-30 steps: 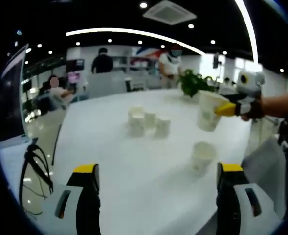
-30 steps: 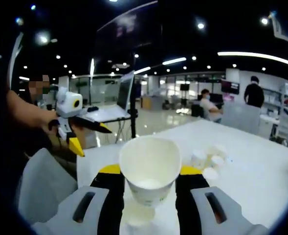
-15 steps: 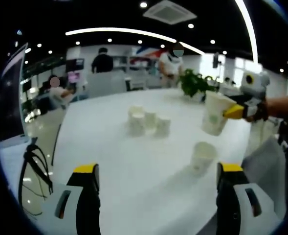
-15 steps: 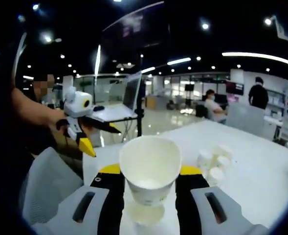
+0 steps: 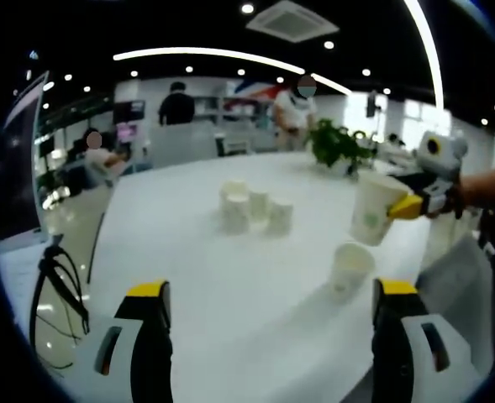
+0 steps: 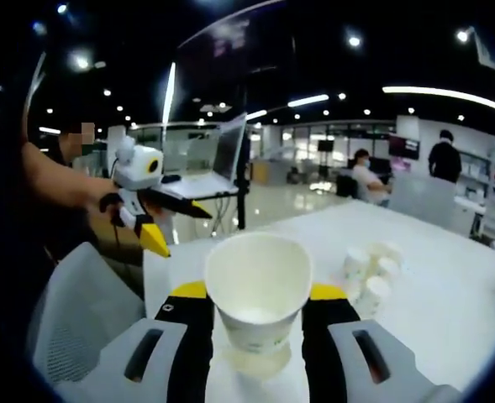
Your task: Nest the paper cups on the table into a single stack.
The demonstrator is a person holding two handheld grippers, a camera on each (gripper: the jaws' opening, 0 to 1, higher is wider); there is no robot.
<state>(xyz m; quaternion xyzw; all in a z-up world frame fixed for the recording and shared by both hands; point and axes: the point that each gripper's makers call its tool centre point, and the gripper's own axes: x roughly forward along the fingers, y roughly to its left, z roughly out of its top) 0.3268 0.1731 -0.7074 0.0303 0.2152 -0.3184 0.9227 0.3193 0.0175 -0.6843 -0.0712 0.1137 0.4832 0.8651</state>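
Observation:
A white paper cup (image 6: 258,290) is held upright between the jaws of my right gripper (image 6: 258,294), which is shut on it. Directly beneath it a second cup (image 6: 255,361) stands on the white table (image 6: 449,336). In the left gripper view that held cup (image 5: 375,208) hangs tilted just above and right of the lone cup (image 5: 350,267), with the right gripper (image 5: 415,204) behind it. A cluster of several cups (image 5: 251,208) stands mid-table, and the same cluster (image 6: 373,273) lies to the right. My left gripper (image 5: 271,290) is open with nothing in it; the left gripper (image 6: 178,225) hovers off the table edge.
A potted plant (image 5: 335,143) stands at the table's far side. A grey mesh chair (image 6: 71,327) sits by the near edge, and a laptop on a stand (image 6: 201,180) is behind it. Cables (image 5: 54,294) hang left of the table. People stand and sit in the background.
The right gripper has carried its cup slightly down and to the right in the left gripper view, closer to the lone cup. The left gripper has stayed open and nearly still.

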